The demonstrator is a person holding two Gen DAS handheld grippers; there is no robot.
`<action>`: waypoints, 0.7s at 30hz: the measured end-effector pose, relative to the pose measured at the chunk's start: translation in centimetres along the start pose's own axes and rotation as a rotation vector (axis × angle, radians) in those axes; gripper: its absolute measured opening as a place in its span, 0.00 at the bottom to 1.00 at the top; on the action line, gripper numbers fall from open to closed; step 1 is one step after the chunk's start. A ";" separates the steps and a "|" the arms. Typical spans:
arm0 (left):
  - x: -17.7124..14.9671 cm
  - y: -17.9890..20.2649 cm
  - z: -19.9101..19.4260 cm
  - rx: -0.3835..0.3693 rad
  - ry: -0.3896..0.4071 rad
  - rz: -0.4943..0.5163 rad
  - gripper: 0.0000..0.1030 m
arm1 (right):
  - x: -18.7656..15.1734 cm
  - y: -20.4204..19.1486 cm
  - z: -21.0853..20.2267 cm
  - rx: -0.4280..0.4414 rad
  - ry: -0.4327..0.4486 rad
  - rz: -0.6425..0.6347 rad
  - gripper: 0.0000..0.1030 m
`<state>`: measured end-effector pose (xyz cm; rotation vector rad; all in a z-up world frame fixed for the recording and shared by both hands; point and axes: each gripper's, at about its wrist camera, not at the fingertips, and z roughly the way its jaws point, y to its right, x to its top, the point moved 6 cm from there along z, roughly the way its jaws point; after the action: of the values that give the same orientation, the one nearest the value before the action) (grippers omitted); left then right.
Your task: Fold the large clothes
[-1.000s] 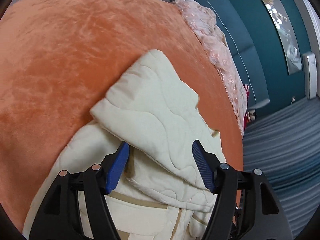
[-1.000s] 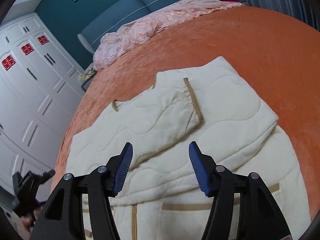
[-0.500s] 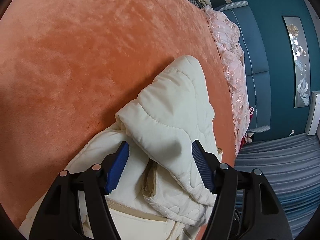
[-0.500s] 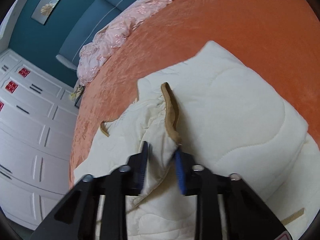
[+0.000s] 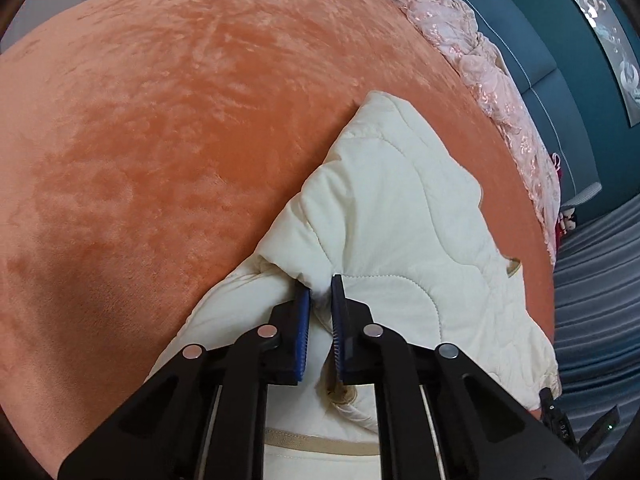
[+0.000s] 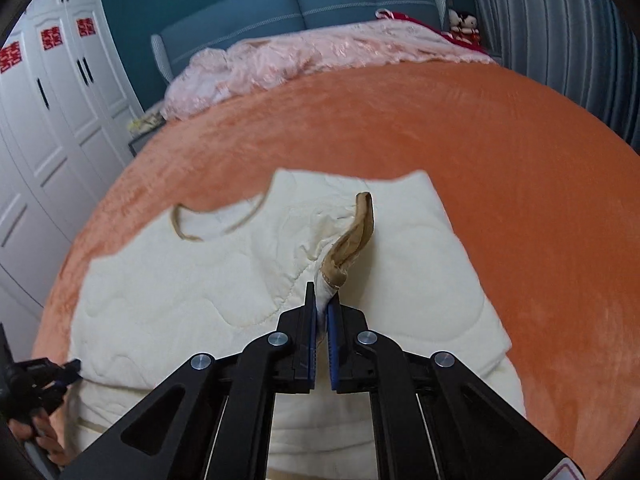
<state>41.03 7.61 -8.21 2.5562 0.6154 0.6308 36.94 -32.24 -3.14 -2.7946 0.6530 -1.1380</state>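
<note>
A cream quilted jacket (image 5: 404,220) with tan trim lies on an orange bedspread (image 5: 160,140). My left gripper (image 5: 320,292) is shut on a folded edge of the jacket near its side. In the right wrist view the jacket (image 6: 180,280) spreads across the bed, partly folded. My right gripper (image 6: 322,304) is shut on the sleeve end, with its tan cuff (image 6: 352,236) sticking up above the jaws. The left gripper (image 6: 52,376) shows at the lower left of that view.
A pink lace blanket (image 6: 312,56) is heaped at the head of the bed before a blue headboard (image 6: 296,4). White wardrobe doors (image 6: 52,92) stand on the left. Grey curtains (image 6: 560,20) hang on the right. The orange bedspread (image 6: 500,160) surrounds the jacket.
Both grippers have closed on the jacket: the left on a folded edge, the right on the sleeve cuff, which now stands lifted. Both cameras have shifted.
</note>
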 end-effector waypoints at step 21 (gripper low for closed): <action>-1.9 3.1 -2.7 0.253 0.136 0.400 0.14 | -4.2 2.1 -1.1 -0.026 -0.041 0.024 0.16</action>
<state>39.09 5.00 -5.10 2.9228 0.2327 0.9162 32.79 -32.37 -5.51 -2.8153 0.6999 -1.0723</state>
